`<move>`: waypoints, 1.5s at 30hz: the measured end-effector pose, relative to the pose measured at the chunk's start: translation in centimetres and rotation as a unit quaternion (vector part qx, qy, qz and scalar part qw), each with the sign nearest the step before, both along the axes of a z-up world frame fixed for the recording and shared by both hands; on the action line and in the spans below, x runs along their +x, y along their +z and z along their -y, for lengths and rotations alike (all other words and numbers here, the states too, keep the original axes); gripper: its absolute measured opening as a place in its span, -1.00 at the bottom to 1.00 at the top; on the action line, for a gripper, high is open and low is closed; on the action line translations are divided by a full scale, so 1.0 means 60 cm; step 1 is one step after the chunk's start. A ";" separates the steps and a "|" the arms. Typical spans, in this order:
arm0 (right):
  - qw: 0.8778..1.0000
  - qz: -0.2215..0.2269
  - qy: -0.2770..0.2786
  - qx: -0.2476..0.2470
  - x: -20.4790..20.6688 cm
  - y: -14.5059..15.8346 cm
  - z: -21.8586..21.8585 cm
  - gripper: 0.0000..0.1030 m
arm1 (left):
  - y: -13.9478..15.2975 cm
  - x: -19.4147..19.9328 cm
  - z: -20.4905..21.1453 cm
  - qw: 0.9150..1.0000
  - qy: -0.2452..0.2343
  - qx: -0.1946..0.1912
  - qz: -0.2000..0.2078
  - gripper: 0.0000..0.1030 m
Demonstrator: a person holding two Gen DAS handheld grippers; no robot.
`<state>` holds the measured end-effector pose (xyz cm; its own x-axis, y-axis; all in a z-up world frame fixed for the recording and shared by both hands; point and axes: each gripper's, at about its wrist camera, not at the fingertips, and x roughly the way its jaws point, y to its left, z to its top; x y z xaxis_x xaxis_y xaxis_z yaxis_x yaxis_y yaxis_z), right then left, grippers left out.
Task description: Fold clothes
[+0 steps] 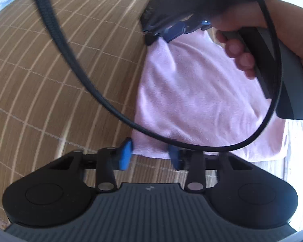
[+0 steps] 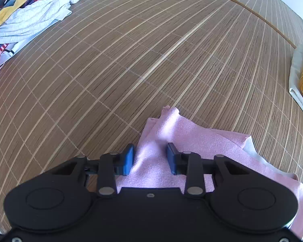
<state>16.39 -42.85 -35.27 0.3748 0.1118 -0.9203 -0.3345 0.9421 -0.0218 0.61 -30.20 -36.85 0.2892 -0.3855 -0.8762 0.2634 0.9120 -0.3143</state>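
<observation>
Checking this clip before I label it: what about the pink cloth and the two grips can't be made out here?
- Left wrist view: the pink cloth's right side is hidden by the hand and its handle; a black cable crosses it.
- Left gripper: motion blur; pad contact with the cloth edge unclear.
- Right gripper: cloth bunches between the fingers, but its body hides the near part.
- Clothes pile: cut off by the frame edge.
</observation>
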 end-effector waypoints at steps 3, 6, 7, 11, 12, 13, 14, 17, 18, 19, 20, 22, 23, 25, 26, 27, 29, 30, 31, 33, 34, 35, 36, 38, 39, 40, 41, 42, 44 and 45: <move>1.000 0.002 -0.004 0.025 0.000 0.005 0.021 -0.76 | 0.019 -0.005 0.003 1.000 0.003 -0.002 0.007 -0.75; 0.993 -0.014 -0.047 0.109 -0.001 0.030 0.078 -0.81 | 0.063 -0.024 0.017 0.999 -0.020 0.013 0.043 -0.75; 0.988 -0.018 -0.063 0.139 -0.004 0.041 0.102 -0.82 | 0.081 -0.031 0.025 0.998 -0.031 0.012 0.053 -0.75; 0.970 -0.007 -0.099 0.222 -0.032 0.098 0.197 -0.82 | 0.150 -0.058 0.064 0.993 -0.076 -0.006 0.085 -0.76; 0.966 -0.002 -0.104 0.237 -0.042 0.114 0.223 -0.82 | 0.167 -0.064 0.074 0.992 -0.088 -0.010 0.092 -0.76; 0.962 0.003 -0.108 0.251 -0.051 0.129 0.248 -0.82 | 0.182 -0.071 0.089 0.990 -0.101 -0.017 0.100 -0.76; 0.959 0.006 -0.113 0.260 -0.060 0.142 0.272 -0.82 | 0.196 -0.078 0.109 0.987 -0.117 -0.024 0.106 -0.76; 0.953 0.015 -0.129 0.275 -0.082 0.175 0.347 -0.82 | 0.220 -0.100 0.178 0.977 -0.172 -0.044 0.115 -0.76; 0.952 0.017 -0.133 0.275 -0.087 0.180 0.371 -0.82 | 0.222 -0.106 0.200 0.975 -0.187 -0.051 0.113 -0.76; 0.951 0.019 -0.139 0.275 -0.092 0.184 0.395 -0.82 | 0.224 -0.113 0.222 0.971 -0.202 -0.058 0.112 -0.76; 0.950 0.018 -0.145 0.277 -0.095 0.186 0.420 -0.83 | 0.224 -0.120 0.245 0.968 -0.218 -0.062 0.110 -0.76; 0.943 0.012 -0.162 0.289 -0.099 0.185 0.470 -0.82 | 0.219 -0.135 0.290 0.961 -0.248 -0.069 0.105 -0.76; 0.938 0.006 -0.174 0.301 -0.098 0.182 0.491 -0.82 | 0.217 -0.142 0.311 0.957 -0.261 -0.074 0.102 -0.76; 0.933 0.004 -0.190 0.305 -0.100 0.177 0.527 -0.83 | 0.210 -0.153 0.355 0.951 -0.283 -0.079 0.097 -0.76; 0.935 0.005 -0.193 0.298 -0.101 0.175 0.542 -0.83 | 0.204 -0.158 0.367 0.949 -0.290 -0.077 0.093 -0.76; 0.937 0.004 -0.196 0.290 -0.102 0.171 0.555 -0.83 | 0.197 -0.162 0.377 0.947 -0.298 -0.075 0.088 -0.76; 0.938 -0.006 -0.207 0.279 -0.103 0.153 0.584 -0.82 | 0.167 -0.157 0.432 0.946 -0.307 -0.068 0.075 -0.76; 0.937 -0.013 -0.215 0.276 -0.104 0.140 0.598 -0.82 | 0.150 -0.153 0.463 0.946 -0.310 -0.064 0.067 -0.76; 0.936 -0.020 -0.223 0.273 -0.104 0.127 0.613 -0.82 | 0.136 -0.155 0.478 0.945 -0.315 -0.056 0.062 -0.76; 0.938 -0.036 -0.232 0.256 -0.105 0.090 0.632 -0.81 | 0.112 -0.162 0.492 0.943 -0.326 -0.036 0.052 -0.76; 0.938 -0.045 -0.237 0.248 -0.107 0.070 0.640 -0.77 | 0.104 -0.164 0.495 0.943 -0.328 -0.034 0.048 -0.75; 0.939 -0.053 -0.242 0.239 -0.109 0.050 0.649 -0.69 | 0.099 -0.165 0.495 0.943 -0.328 -0.036 0.044 -0.75; 0.938 -0.053 -0.246 0.237 -0.114 0.042 0.656 -0.65 | 0.097 -0.164 0.495 0.943 -0.328 -0.040 0.043 -0.72; 0.936 -0.044 -0.255 0.240 -0.130 0.036 0.672 -0.37 | 0.084 -0.143 0.511 0.942 -0.330 -0.054 0.040 -0.59; 0.935 -0.037 -0.259 0.241 -0.141 0.040 0.677 -0.36 | 0.065 -0.114 0.535 0.941 -0.332 -0.063 0.037 -0.45; 0.934 -0.028 -0.261 0.241 -0.153 0.048 0.682 -0.36 | 0.064 -0.108 0.535 0.939 -0.336 -0.068 0.028 -0.40; 0.935 -0.018 -0.260 0.242 -0.166 0.058 0.686 -0.36 | 0.070 -0.115 0.524 0.937 -0.342 -0.072 0.016 -0.40; 0.934 -0.011 -0.254 0.249 -0.180 0.069 0.687 -0.36 | 0.075 -0.123 0.512 0.935 -0.347 -0.068 0.012 -0.40; 0.932 0.001 -0.240 0.271 -0.208 0.089 0.686 -0.36 | 0.081 -0.142 0.487 0.932 -0.358 -0.053 0.013 -0.40; 0.930 0.002 -0.227 0.290 -0.222 0.096 0.683 -0.36 | 0.084 -0.152 0.474 0.930 -0.364 -0.045 0.013 -0.40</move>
<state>3.08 -83.85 -29.49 0.5081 0.4180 -0.7530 0.0991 0.8401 0.5333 -8.49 -58.64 -31.80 -0.0567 -0.5594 -0.8269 0.8088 0.4599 -0.3666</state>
